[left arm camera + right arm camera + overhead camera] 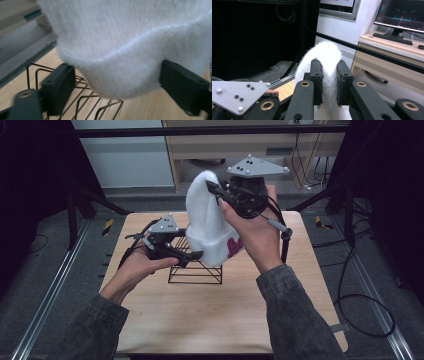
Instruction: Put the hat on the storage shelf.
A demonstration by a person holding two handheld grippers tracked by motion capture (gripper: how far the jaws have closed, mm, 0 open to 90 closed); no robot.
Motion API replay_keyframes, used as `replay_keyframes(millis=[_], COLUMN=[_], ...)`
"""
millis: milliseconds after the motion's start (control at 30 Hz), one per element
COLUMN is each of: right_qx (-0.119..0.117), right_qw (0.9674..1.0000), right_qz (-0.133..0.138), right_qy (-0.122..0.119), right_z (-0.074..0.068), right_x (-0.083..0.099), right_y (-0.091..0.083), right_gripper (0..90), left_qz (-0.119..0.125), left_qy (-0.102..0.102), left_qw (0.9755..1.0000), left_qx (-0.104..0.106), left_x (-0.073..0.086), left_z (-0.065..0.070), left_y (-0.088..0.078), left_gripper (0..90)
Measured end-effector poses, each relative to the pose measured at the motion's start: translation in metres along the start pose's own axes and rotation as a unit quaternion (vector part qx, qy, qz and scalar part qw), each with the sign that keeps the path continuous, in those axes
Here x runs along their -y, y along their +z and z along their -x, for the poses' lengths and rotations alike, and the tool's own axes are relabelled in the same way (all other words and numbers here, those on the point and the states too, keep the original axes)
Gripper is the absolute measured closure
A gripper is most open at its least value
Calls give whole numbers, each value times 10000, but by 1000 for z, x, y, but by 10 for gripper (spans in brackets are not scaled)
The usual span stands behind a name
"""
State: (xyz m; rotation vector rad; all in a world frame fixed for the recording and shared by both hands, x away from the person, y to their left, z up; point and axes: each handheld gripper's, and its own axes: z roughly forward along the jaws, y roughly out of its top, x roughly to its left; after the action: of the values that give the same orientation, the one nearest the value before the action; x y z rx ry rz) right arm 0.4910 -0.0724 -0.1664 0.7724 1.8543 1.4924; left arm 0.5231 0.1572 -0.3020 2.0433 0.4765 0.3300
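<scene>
Above a light wooden desk point(200, 320) bearing a black wire rack point(196, 270), a fluffy white knit hat point(207, 220) hangs in the air. The right gripper point(329, 82) has its jaws pinched tight on the hat's top. The left gripper point(117, 85) holds its jaws wide apart on either side of the hat's lower edge.

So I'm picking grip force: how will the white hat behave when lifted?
Likely floppy: the hat squeezes thin where the right gripper clamps it and bulges below. Probably light, hanging from that one pinch. Its fuzzy pile should resist slipping.
</scene>
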Motion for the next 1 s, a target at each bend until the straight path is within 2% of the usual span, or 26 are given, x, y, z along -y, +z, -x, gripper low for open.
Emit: replay_keyframes(millis=[67,200,233,300,400,500,667,800,1000], right_qx=[-13,-19,-19,6,50,149,313,374,404], right_qw=[10000,10000,10000,10000,10000,9999,9992,9986,9979], right_qz=[-4,13,12,11,-7,-66,-256,-368,-502], right_qy=[-9,-3,-1,15,-8,-26,-39,-3,23], right_z=[-1,0,1,2,6,12,23,28,30], right_x=[1,2,2,2,3,6,14,17,17], right_y=[0,-2,-2,-4,-7,-9,-6,1,14], right_gripper=[787,786,786,786,786,785,784,784,783], left_qz=[-40,47,112,126,54,66,19,114,123], left_qy=[1,-11,-39,-9,83,59,74,-57,-121], left_qw=[10000,9999,9997,9997,9999,9997,9973,9956,9943], left_qx=[1,102,193,194,25,-219,-730,-930,-1051], left_x=[0,-1,-2,-3,-4,-2,0,1,2], left_z=[0,-3,-4,-4,-5,-9,-17,-24,-28], left_y=[1,4,7,8,6,-2,-20,-35,-52], left_gripper=[337,669,720,820,845,851,858,862,863])
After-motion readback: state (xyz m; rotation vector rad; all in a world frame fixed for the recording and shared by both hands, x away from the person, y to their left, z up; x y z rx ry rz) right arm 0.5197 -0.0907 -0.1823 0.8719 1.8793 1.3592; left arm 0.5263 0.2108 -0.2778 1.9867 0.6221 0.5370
